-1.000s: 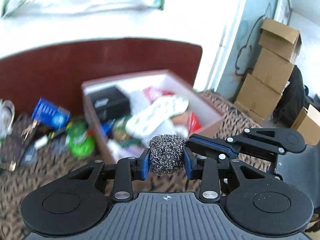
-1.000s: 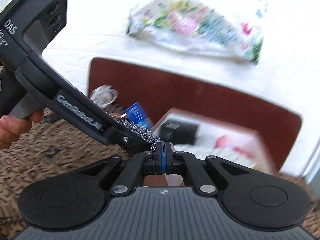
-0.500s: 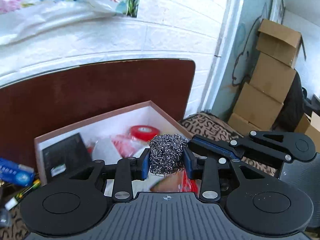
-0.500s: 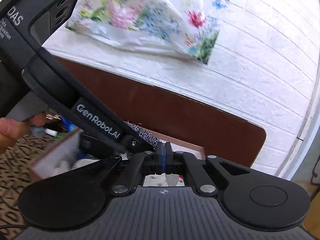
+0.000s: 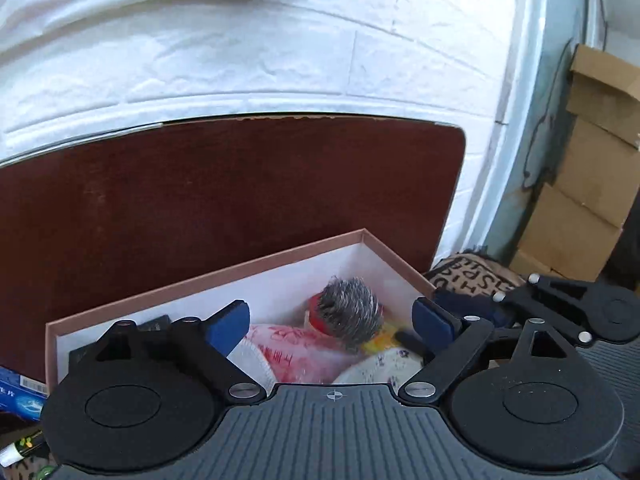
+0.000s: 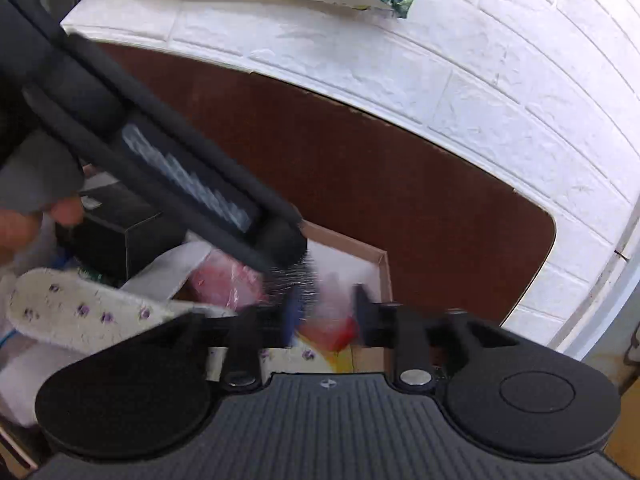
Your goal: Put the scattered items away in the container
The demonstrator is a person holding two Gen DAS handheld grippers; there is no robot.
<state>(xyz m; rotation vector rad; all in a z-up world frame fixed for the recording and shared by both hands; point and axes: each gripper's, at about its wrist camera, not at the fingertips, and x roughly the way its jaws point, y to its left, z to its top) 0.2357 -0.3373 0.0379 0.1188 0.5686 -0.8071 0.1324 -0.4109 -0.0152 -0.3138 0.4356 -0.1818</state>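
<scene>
A pink cardboard box with white inner walls stands against a brown board. My left gripper is open over the box, blue pads spread wide. A steel wool scourer is free between the pads, blurred, above the items in the box. My right gripper is open and blurred over the box, empty. The left gripper's body crosses the right wrist view, with the blurred scourer under its tip.
The box holds a black carton, a flowered insole, red packets and a red tape roll. A blue packet lies left of the box. Cardboard boxes are stacked at right.
My left gripper has opened and let go of the scourer, which drops toward the box. My right gripper has opened. Both have moved closer over the box.
</scene>
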